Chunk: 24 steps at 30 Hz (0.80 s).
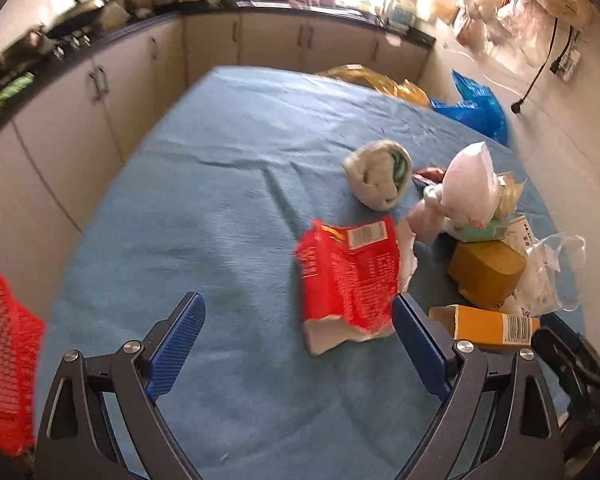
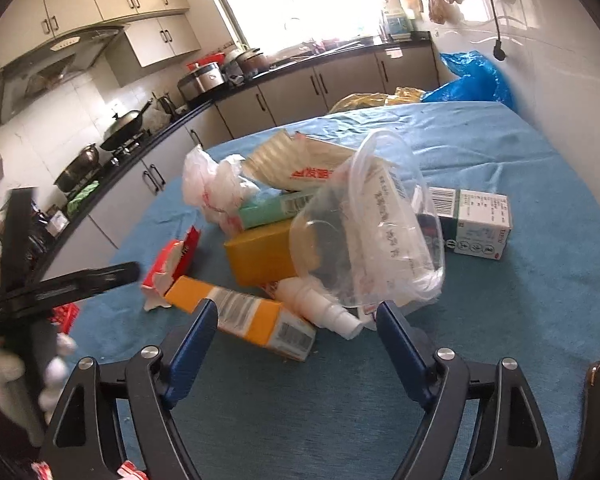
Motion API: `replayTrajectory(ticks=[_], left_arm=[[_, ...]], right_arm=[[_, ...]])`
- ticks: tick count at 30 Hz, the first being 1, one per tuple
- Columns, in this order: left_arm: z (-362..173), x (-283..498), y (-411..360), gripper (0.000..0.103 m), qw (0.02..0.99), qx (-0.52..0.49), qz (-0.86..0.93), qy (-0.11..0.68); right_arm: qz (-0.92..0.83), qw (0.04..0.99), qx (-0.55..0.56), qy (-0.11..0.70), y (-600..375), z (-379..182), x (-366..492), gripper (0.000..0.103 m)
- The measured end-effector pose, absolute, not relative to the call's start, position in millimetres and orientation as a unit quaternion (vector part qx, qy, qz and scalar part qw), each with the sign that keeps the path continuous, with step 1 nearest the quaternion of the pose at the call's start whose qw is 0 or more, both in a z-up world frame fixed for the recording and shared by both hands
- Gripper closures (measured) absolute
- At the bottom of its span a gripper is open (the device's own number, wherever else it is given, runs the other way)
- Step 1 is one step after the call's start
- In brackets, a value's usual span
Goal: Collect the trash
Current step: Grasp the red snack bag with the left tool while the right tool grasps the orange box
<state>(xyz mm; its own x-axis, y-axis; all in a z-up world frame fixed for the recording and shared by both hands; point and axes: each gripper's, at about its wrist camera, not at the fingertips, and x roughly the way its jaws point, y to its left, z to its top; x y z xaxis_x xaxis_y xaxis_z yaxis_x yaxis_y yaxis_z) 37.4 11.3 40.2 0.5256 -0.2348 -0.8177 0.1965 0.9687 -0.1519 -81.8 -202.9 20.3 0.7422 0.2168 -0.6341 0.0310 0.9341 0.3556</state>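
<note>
A pile of trash lies on the blue-covered table (image 1: 204,216). In the left wrist view my left gripper (image 1: 298,312) is open and empty; a red snack wrapper (image 1: 350,276) lies just beyond it, beside its right finger. A crumpled white-green wrapper (image 1: 380,178) and a white plastic bag (image 1: 470,188) lie farther off. In the right wrist view my right gripper (image 2: 296,320) is open and empty, close before an orange carton (image 2: 244,316), a white spray bottle (image 2: 320,306) and a clear plastic bag (image 2: 372,236). A yellow box (image 2: 260,254) and a green-white box (image 2: 480,220) lie behind.
A red mesh bag (image 1: 4,356) hangs at the table's left edge. Kitchen cabinets and a dark counter (image 1: 220,12) with pots run along the far side. A blue plastic bag (image 1: 476,106) and a yellow bag (image 1: 376,78) sit beyond the table's far right corner.
</note>
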Motion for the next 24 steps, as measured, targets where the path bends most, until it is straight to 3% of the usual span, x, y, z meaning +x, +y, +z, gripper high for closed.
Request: replayTrajectory(ticks=[5, 7, 8, 9, 13, 19, 21, 23, 24], left_arm=[[23.5, 53.4, -7.4, 0.014, 0.859, -0.01, -0.143, 0.491], [17.4, 57.5, -12.6, 0.039, 0.85, -0.007, -0.151, 0.505], [17.8, 57.2, -13.8, 0.043, 0.854, -0.001, -0.144, 0.5], [17.6, 57.1, -15.7, 0.068, 0.854, 0.004, -0.144, 0.5], [23.3, 50.1, -12.4, 0.084, 0.853, -0.016, -0.151, 0.499], [42.1, 5.7, 2.5, 0.088, 0.87, -0.012, -0.147, 0.47], [47.0, -11.0, 8.1, 0.088, 0.873, -0.013, -0.152, 0.463], [50.5, -25.0, 14.3, 0.088, 0.873, -0.017, -0.156, 0.461], [51.8, -31.0, 16.4, 0.088, 0.873, -0.02, -0.159, 0.461]], right_arm=[[0.066, 0.919, 0.18, 0.345, -200.5, 22.1, -83.3, 0.017], [0.069, 0.92, 0.176, 0.344, -198.4, 22.0, -83.6, 0.017], [0.072, 0.919, 0.176, 0.346, -196.8, 21.4, -83.0, 0.017], [0.075, 0.918, 0.176, 0.347, -195.7, 20.9, -82.3, 0.017], [0.079, 0.919, 0.173, 0.346, -194.1, 20.0, -81.7, 0.017], [0.08, 0.92, 0.162, 0.349, -189.4, 19.2, -80.3, 0.017], [0.089, 0.916, 0.158, 0.357, -184.3, 17.1, -78.4, 0.023], [0.107, 0.91, 0.156, 0.369, -178.7, 14.3, -76.3, 0.035], [0.113, 0.907, 0.154, 0.374, -176.5, 13.0, -75.3, 0.036]])
